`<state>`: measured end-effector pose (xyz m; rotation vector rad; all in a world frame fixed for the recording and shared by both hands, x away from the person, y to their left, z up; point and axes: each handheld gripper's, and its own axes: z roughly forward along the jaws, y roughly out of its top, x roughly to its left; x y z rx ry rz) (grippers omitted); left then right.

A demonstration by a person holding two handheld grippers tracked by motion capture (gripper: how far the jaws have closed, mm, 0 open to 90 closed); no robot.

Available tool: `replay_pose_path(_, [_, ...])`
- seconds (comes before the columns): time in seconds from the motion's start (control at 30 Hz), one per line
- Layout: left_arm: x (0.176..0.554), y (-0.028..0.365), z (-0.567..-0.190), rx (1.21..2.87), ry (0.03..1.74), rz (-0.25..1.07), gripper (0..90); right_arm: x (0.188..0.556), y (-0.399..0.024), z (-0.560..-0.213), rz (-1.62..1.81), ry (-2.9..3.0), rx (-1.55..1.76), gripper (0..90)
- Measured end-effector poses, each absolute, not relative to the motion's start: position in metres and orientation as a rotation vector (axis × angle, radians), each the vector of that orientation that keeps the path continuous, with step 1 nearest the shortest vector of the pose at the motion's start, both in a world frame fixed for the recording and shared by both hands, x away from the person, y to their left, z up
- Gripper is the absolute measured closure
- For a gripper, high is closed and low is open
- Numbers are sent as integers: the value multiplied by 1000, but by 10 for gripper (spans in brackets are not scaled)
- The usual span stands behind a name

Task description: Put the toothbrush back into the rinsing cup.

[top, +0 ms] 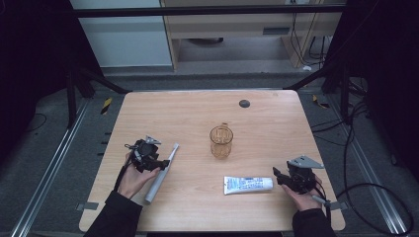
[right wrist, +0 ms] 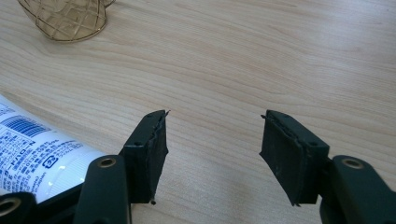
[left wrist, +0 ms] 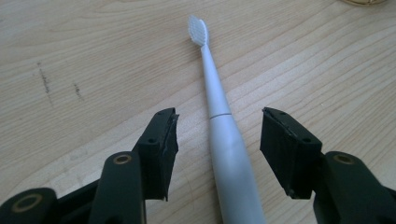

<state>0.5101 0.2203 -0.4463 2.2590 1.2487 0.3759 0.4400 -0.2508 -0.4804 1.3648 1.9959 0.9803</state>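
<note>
White toothbrush (left wrist: 219,121) lies on the counter (top: 267,128) between the apart jaws of the left claw (left wrist: 218,140), untouched by either pad. Right claw (right wrist: 212,144) stands apart over bare wood beside the toothpaste tube (right wrist: 32,149).

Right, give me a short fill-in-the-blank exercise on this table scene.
1. The left gripper has its fingers either side of the ____, not yet touching it.
2. The toothpaste tube lies nearest the ____ gripper.
3. The amber glass mug stands ____ on the table.

Missing words: toothbrush; right; upright
</note>
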Motion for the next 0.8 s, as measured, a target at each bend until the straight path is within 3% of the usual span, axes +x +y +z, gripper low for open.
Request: replay_pose_path(0.8, [515, 210, -462, 2351, 1291, 297, 552, 442, -249, -482, 974, 2010, 1363, 405])
